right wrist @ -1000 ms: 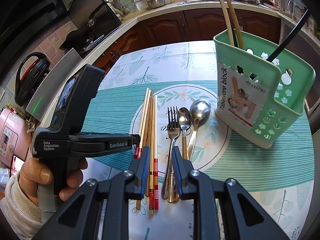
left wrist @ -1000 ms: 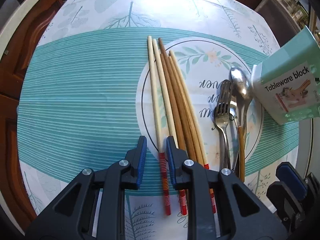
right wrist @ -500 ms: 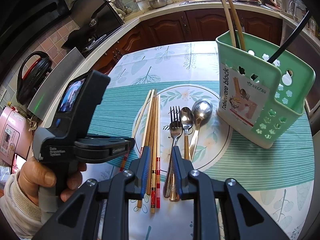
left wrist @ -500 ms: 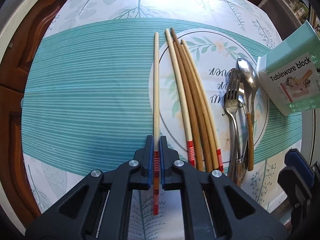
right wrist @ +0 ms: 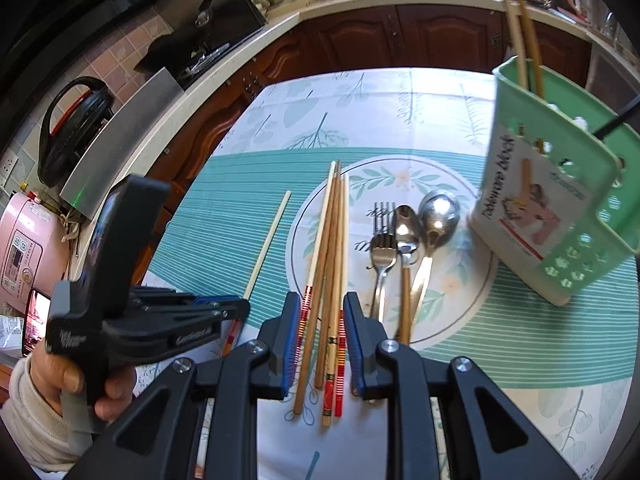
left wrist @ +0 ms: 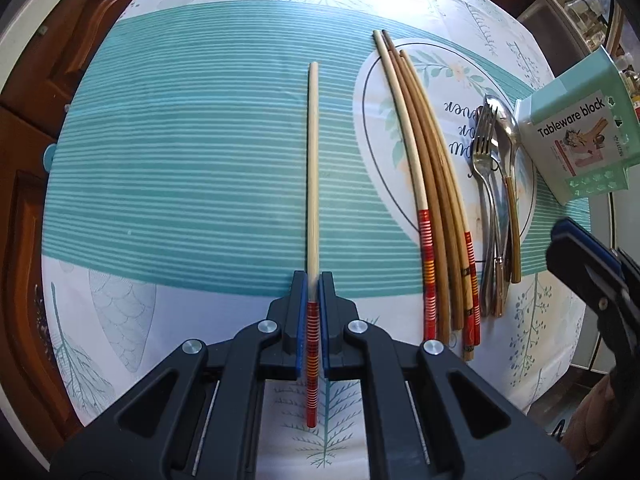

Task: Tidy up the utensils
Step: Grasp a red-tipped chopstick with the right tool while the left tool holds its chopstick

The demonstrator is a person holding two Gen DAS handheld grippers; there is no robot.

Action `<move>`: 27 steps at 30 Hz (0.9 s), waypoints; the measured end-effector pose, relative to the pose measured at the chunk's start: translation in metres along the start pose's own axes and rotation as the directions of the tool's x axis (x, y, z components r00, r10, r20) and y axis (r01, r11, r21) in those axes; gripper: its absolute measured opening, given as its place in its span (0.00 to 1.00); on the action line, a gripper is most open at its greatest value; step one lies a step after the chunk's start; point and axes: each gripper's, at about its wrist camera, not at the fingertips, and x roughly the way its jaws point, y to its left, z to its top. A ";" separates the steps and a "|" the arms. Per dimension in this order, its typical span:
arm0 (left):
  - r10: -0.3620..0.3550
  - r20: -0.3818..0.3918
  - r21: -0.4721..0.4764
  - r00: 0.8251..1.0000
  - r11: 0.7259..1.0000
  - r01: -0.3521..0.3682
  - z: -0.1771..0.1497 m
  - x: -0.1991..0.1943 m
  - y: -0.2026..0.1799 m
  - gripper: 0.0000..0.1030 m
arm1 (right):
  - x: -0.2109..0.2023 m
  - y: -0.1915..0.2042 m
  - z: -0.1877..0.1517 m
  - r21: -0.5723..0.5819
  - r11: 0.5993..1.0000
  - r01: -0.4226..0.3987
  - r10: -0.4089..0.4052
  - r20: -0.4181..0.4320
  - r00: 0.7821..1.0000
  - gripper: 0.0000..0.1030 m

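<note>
Kitchen table [right wrist: 280, 128], leaf-print cloth. Left gripper [left wrist: 313, 280] clamps one pale chopstick [left wrist: 313, 168]; right gripper [right wrist: 322, 300] part-open over remaining chopsticks [right wrist: 332, 240], apparently untouched. Only right view shows counter [right wrist: 248, 46].

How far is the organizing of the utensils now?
Early stage. Two chopsticks already stand in the green holder. The left gripper is shut on one pale chopstick. Left on the cloth: four chopsticks, a fork and two spoons. The right gripper holds nothing.
</note>
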 end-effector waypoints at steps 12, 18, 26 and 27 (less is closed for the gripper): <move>-0.090 0.015 -0.033 0.996 0.995 0.090 -0.006 0.003 0.035 0.03 | 0.034 0.021 0.023 0.023 0.998 -0.051 0.053 -0.146 0.988 0.21; -0.165 0.000 -0.063 0.986 0.984 0.164 -0.008 0.002 0.053 0.03 | 0.054 0.026 0.038 0.069 0.996 -0.059 0.073 -0.221 0.973 0.21; -0.192 0.000 -0.071 0.981 0.979 0.192 -0.013 0.001 0.061 0.03 | 0.080 0.024 0.051 0.120 0.993 -0.004 0.039 -0.285 0.958 0.21; -0.194 0.000 -0.071 0.981 0.979 0.193 -0.013 0.001 0.061 0.03 | 0.085 0.023 0.053 0.120 0.993 0.006 0.030 -0.295 0.955 0.21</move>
